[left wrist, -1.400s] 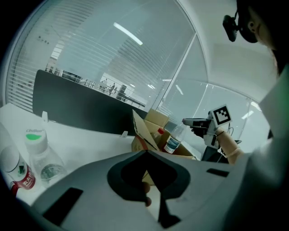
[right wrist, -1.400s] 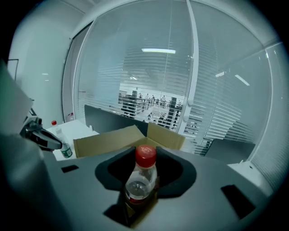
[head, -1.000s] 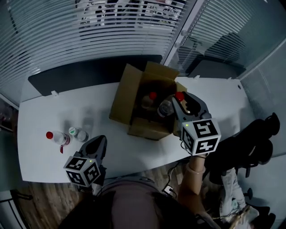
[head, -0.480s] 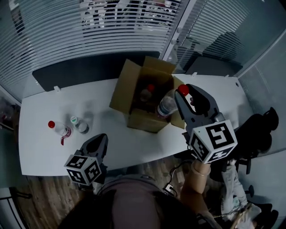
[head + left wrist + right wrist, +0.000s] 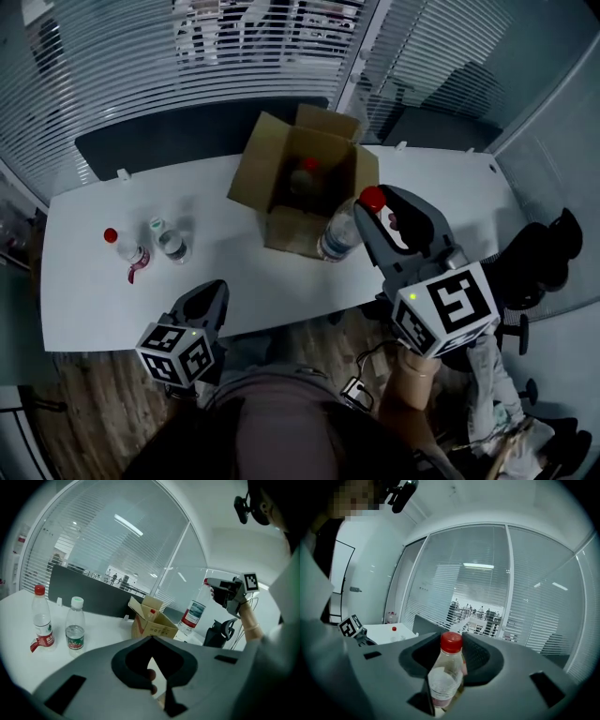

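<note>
A clear bottle [image 5: 446, 674] with a red cap is clamped between the jaws of the right gripper [image 5: 449, 665] and is held clear of the white surface [image 5: 234, 272]. The open cardboard box [image 5: 300, 178] lies just beyond and below the jaw tips. The jaws of the left gripper [image 5: 159, 686] are drawn together on nothing. A red-capped bottle [image 5: 41, 620] and a green-capped bottle [image 5: 75, 627] are seen upright ahead of them to the left, well apart from them.

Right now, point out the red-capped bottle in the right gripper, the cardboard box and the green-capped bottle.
held bottle [image 5: 337, 236], head view, on its clear body.
cardboard box [image 5: 255, 174], head view, on its left flap.
green-capped bottle [image 5: 157, 225], head view, on its cap.
</note>
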The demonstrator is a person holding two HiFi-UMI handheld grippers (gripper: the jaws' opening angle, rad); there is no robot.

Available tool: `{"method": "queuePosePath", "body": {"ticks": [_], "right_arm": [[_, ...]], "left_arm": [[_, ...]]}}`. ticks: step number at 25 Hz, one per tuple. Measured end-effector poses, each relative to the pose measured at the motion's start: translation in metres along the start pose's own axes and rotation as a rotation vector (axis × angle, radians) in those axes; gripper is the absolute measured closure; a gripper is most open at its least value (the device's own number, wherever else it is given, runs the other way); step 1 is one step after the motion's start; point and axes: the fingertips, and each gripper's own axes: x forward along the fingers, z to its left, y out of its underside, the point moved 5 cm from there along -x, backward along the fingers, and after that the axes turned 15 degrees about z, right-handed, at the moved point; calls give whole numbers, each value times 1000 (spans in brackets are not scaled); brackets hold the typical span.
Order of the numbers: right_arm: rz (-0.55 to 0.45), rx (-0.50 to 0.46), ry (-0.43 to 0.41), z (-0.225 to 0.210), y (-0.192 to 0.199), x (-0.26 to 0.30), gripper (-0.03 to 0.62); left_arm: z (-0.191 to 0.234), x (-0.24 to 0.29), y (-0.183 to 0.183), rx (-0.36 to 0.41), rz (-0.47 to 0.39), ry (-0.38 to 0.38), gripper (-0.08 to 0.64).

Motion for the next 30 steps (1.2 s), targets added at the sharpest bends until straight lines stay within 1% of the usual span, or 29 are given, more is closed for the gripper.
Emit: {"method": "queuePosePath", "body": {"ticks": [9,14,19,23,30], "right_arm": [[40,23,-57,43,38,-25,436],[55,19,-77,67,54,-37,436],[55,31,-103,86,62,-44,436],[62,39,-131,103,68,-46,436],[78,26,-156,134,64,-30,436]], "left_arm": [[-21,-30,43,3,1,-17,552],[-28,-51,65,-4,-6,-31,552],[-31,-75,79,-15,-24,-64,552],[-29,-95,94,-43,-30,-92,552],[-11,-115,100,-58,-36,-106,552]]}}
